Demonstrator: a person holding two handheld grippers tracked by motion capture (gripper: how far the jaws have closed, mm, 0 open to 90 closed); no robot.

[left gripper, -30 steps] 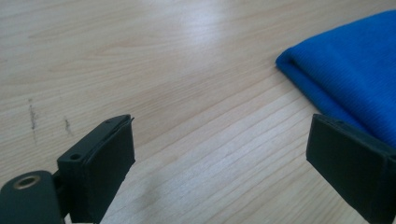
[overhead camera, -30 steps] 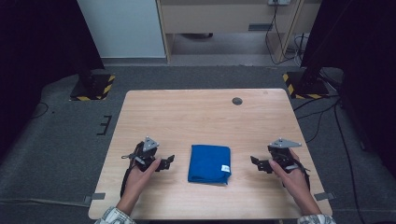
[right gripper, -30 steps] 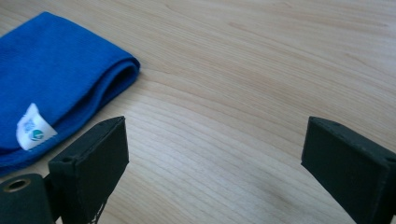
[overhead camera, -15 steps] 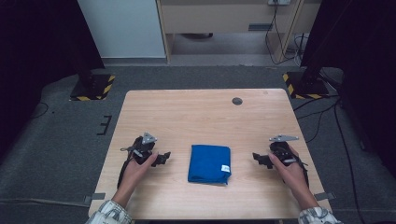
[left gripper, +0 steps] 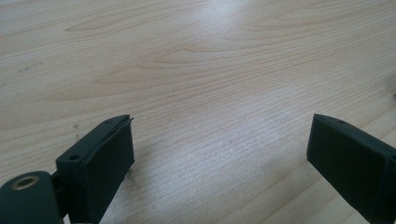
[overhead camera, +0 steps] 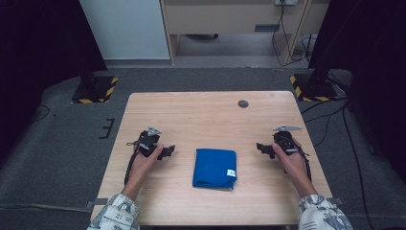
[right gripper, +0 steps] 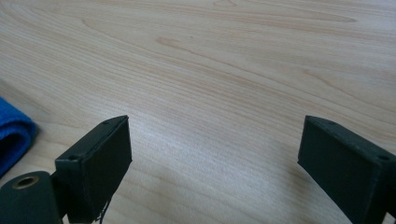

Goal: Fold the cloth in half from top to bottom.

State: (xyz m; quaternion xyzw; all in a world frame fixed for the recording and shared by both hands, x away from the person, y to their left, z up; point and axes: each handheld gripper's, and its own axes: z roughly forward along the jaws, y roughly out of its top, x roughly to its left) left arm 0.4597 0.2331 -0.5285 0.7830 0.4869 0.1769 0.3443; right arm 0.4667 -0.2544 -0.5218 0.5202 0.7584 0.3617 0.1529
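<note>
Left tool and right tool: both jaws spread wide, nothing gripped.
Blue folded cloth lies flat on bench, lower centre of high view, between both tools, apart from each. White tag at cloth's lower right corner. Cloth edge at left of right gripper view. Dark round spot upper right on bench.

The table is light wood — smooth, with wavy grain lines and a soft shine where the light hits it. The blue cloth looks soft and fuzzy, like a towel, with a small white tag. The pads on the left gripper are black, dull and rubbery — the right gripper looks the same. The floor is rough grey carpet.
</note>
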